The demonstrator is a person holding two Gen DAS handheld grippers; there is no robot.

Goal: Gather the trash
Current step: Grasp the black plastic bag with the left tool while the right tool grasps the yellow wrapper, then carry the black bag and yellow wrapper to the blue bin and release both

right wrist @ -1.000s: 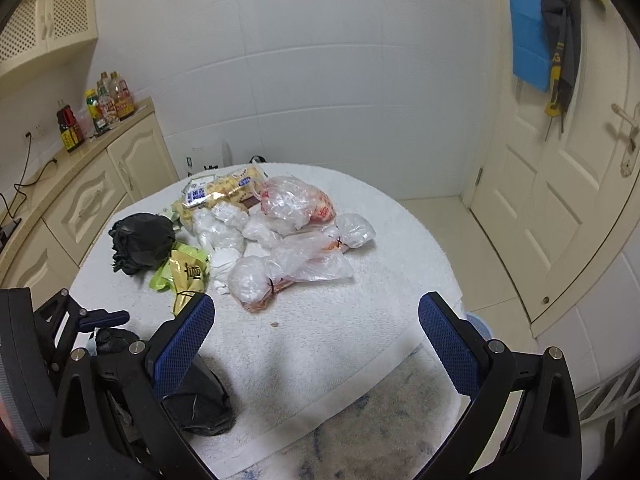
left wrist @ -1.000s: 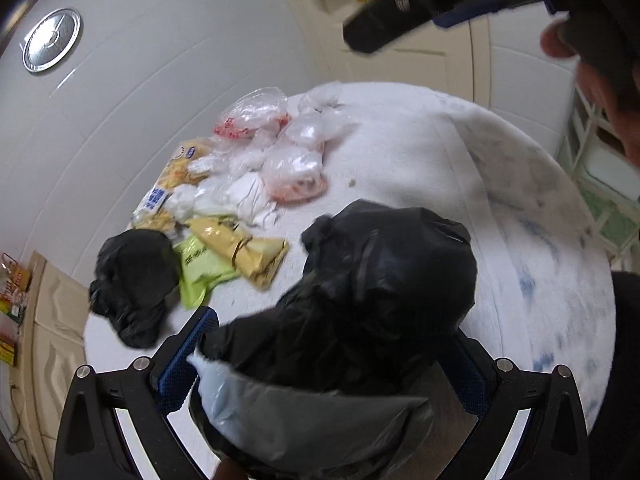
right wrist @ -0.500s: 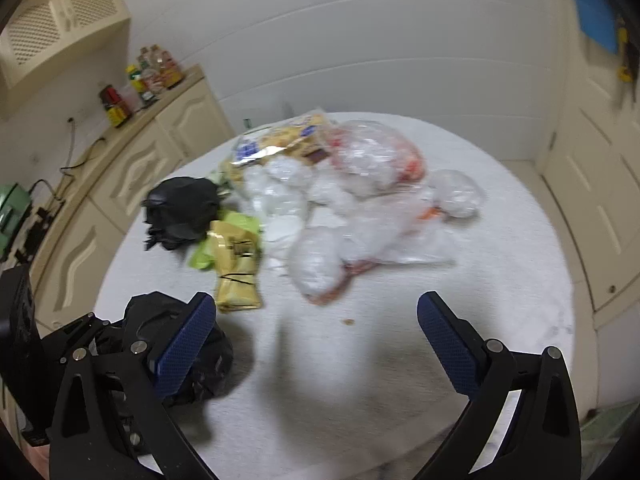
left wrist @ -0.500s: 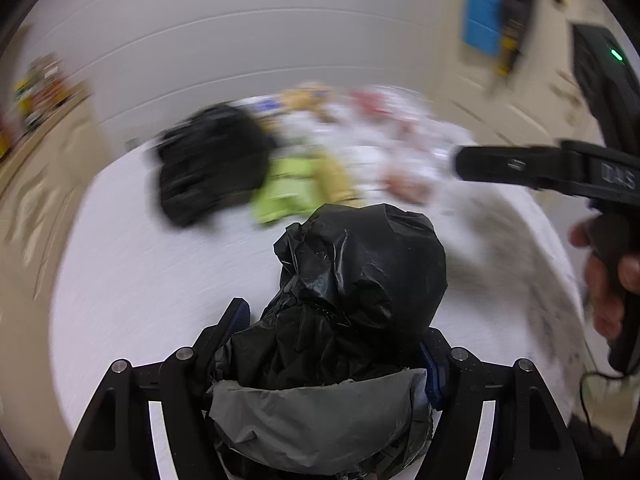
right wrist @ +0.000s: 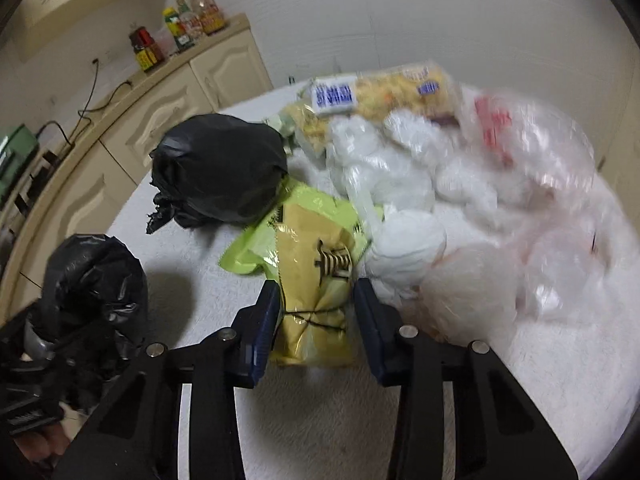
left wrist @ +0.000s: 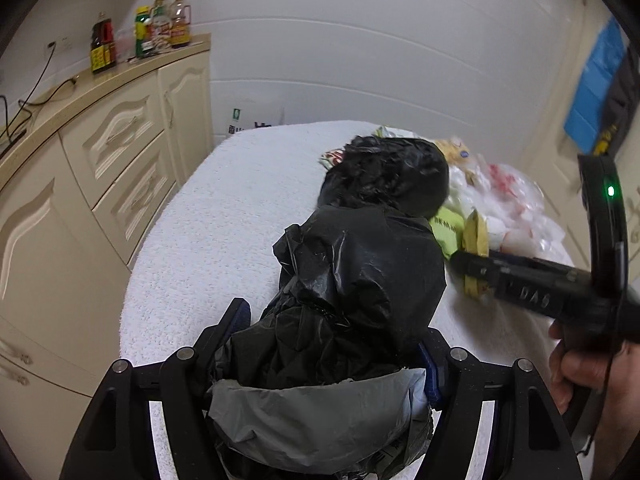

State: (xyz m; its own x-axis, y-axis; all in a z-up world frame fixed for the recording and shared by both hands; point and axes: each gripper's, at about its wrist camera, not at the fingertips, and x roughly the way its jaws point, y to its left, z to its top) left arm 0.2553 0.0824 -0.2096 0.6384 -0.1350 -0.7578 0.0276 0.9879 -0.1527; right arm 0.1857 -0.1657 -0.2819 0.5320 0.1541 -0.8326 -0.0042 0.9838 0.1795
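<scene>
My left gripper is shut on a crumpled black trash bag, which bulges up between the fingers above a grey fold. In the right wrist view the same bag shows at the lower left. My right gripper is down on the table with its jaws closing. A tied yellow snack packet sits between them, and the pads touch its sides. The packet lies on a lime-green wrapper. A second, knotted black bag sits just beyond, also seen as the black bag behind the held one.
The round table has a white towel cover. White knotted bags, clear plastic bags and a yellow biscuit pack crowd its far right. Cream cabinets with bottles stand left. A hand holds the right gripper.
The right gripper dropped toward the trash pile and its wide jaws narrowed around the yellow packet. The left gripper rolled, swung along the table and closed tighter on the black bag.
</scene>
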